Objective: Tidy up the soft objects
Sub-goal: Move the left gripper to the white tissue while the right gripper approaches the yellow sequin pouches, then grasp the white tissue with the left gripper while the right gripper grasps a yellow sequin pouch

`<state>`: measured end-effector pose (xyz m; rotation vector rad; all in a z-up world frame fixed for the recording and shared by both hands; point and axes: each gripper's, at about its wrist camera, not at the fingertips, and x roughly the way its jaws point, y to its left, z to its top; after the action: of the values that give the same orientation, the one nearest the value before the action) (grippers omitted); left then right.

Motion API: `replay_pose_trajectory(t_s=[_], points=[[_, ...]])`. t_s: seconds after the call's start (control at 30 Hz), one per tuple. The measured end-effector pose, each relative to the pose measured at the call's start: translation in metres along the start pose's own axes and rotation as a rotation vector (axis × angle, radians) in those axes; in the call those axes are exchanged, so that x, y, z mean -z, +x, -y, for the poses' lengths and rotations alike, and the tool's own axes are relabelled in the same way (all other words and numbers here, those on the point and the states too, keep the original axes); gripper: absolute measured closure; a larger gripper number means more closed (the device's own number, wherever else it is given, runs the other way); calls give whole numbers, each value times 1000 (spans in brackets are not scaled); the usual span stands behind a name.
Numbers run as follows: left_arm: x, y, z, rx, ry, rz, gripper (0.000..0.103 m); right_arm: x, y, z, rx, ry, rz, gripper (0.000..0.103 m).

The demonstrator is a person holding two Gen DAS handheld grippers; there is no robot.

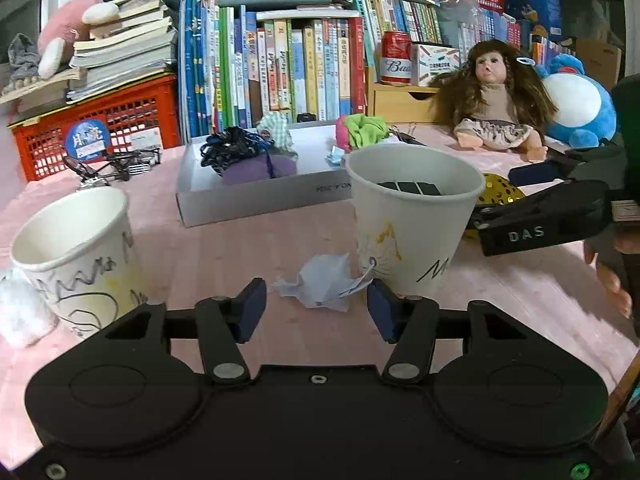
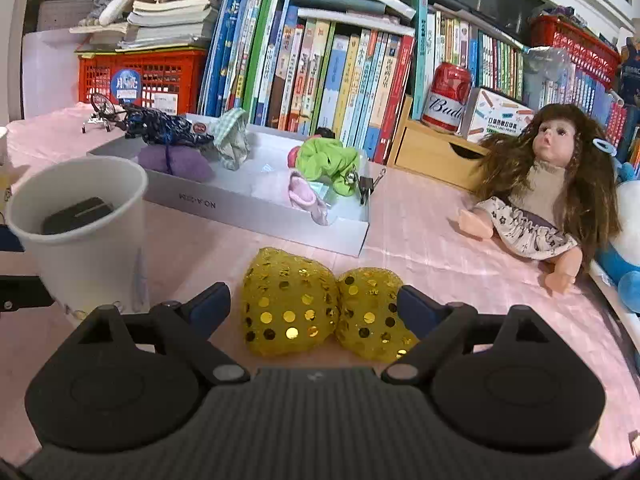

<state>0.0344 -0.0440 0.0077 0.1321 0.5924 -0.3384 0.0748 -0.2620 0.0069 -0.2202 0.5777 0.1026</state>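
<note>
A crumpled white paper scrap [image 1: 326, 276] lies on the pink table, just ahead of my left gripper [image 1: 315, 286] and in line with the gap. The jaws stand apart and the pads do not touch it. A yellow sequined soft piece with two lobes [image 2: 320, 304] lies between the wide jaws of my right gripper [image 2: 313, 290]. The right finger [image 2: 416, 308] is at the edge of its right lobe, and the left finger is clear of it. In the left wrist view, part of the yellow piece [image 1: 500, 194] shows behind a paper cup.
A paper cup [image 1: 412, 232] [image 2: 84, 240] with a dark object inside stands between the grippers. Another scribbled cup [image 1: 76, 256] stands at the left. A grey box [image 1: 256, 196] [image 2: 256, 208] holds several soft items. A doll [image 2: 540, 184], a blue plush [image 1: 580, 108] and books line the back.
</note>
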Motion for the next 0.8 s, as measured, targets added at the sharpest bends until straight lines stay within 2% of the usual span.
replay_pose_trajectory(t_s=[0.1,0.2,0.27,0.33,0.4,0.47,0.5,0.53,0.8], points=[[0,3,1,9,4,-4,63,2,5,-1,-2,-9,-12,7],[1,5,1,21,7,-24,82,5,9,-5,2,-33,-23,9],[2,6,1,27,1,-30,83,7,11,-6,3,-44,-27,15],[2,5,0,26,1,-29,84,7,9,-6,14,-43,-15,27],[3,4,0,26,-1,-27,85,7,5,-5,16,-39,7,33],[4,1,-1,28,-9,-25,86,7,-2,-6,19,-38,35,47],[4,-1,-1,30,-12,-24,95,8,-5,-6,23,-38,48,55],[4,-2,-1,31,-14,-25,99,7,-7,-6,30,-37,57,63],[7,-18,-3,6,-16,-7,97,11,-23,-2,55,-11,99,67]])
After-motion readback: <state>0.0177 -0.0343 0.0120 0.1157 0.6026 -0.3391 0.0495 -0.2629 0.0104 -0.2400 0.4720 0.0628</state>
